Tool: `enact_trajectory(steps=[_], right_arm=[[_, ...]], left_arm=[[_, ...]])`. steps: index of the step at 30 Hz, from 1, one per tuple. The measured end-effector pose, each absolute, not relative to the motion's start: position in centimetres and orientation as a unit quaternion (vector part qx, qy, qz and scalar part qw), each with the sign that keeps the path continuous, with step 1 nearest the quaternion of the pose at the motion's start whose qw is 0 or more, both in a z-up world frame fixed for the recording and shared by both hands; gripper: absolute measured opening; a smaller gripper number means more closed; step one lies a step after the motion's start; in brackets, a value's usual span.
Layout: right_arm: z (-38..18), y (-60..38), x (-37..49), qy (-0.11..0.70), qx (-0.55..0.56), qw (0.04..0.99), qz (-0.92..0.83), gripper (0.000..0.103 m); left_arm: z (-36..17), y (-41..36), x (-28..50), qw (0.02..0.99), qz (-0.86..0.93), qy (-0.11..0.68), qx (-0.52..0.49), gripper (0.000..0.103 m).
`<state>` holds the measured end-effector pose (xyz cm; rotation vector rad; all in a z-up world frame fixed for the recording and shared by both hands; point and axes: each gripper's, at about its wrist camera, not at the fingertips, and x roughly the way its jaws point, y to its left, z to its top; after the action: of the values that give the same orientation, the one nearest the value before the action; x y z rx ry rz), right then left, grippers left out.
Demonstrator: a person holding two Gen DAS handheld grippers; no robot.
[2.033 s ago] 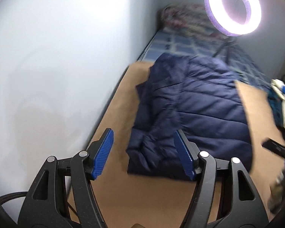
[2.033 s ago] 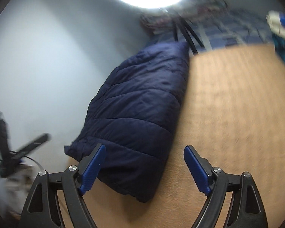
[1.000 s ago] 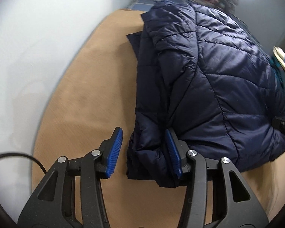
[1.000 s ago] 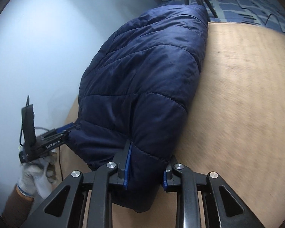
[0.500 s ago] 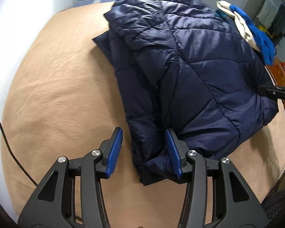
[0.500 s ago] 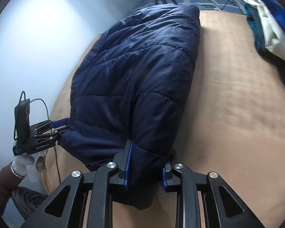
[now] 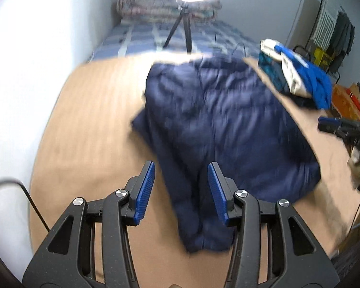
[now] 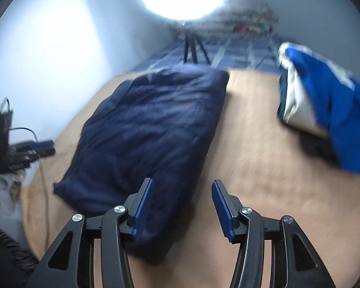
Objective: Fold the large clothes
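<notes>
A navy quilted puffer jacket (image 7: 228, 124) lies folded on the tan surface (image 7: 88, 129); it also shows in the right wrist view (image 8: 146, 129). My left gripper (image 7: 181, 190) is open, raised just above the jacket's near left corner. My right gripper (image 8: 182, 206) is open and empty, above the jacket's near right corner and the tan surface (image 8: 252, 163). Both views are motion-blurred.
A pile of blue, white and teal clothes (image 7: 297, 76) sits at the right edge, also in the right wrist view (image 8: 324, 110). A ring light on a tripod (image 7: 182, 24) stands behind the jacket on a blue checked bed. A white wall (image 7: 36, 48) runs along the left.
Both grippers were shut on the jacket's near corners half a second ago. They have opened, let go and lifted back; the jacket now lies flat on the tan surface.
</notes>
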<state>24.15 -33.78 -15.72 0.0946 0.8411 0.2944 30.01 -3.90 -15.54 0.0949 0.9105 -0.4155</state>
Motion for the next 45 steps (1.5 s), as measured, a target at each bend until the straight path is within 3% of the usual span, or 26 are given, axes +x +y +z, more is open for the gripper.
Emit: enact_trajectory(steps=[6,10,13,18,21,23,24,32,45], right_arm=[[-16.5,-33.2,26.9,0.380,0.030,0.915,0.129,0.052],[-18.6,-32.3,27.6,0.389,0.039,0.909,0.142,0.052],[-20.3,-31.0,27.8,0.402,0.004,0.904,0.147,0.052],[-20.3,-30.8,28.3,0.414,-0.009,0.897,0.153,0.059],[-19.4,-31.6,28.4,0.405,-0.015,0.900,0.159,0.080],[-19.0,-32.6,28.3,0.394,-0.005,0.903,0.172,0.101],[-18.9,-33.1,28.2,0.390,0.003,0.904,0.177,0.103],[-20.6,-37.3,30.5,0.412,0.140,0.874,0.216,0.103],[-26.1,-40.4,35.1,0.440,0.293,0.814,0.241,0.103]], left_arm=[[-17.0,-6.9,36.5,0.892,-0.182,0.413,0.033,0.046],[-21.1,-7.3,39.0,0.873,-0.159,0.459,0.031,0.046],[-23.9,-6.7,39.8,0.860,-0.162,0.484,0.012,0.052],[-23.5,-5.2,40.5,0.852,-0.175,0.493,-0.019,0.059],[-23.0,-2.2,40.8,0.834,-0.189,0.509,-0.099,0.076],[-23.0,0.1,40.9,0.821,-0.200,0.511,-0.159,0.083],[-23.3,1.2,41.0,0.811,-0.201,0.517,-0.186,0.085],[-27.4,5.0,43.3,0.726,-0.225,0.543,-0.357,0.086],[-28.5,0.8,47.0,0.705,-0.290,0.539,-0.360,0.086]])
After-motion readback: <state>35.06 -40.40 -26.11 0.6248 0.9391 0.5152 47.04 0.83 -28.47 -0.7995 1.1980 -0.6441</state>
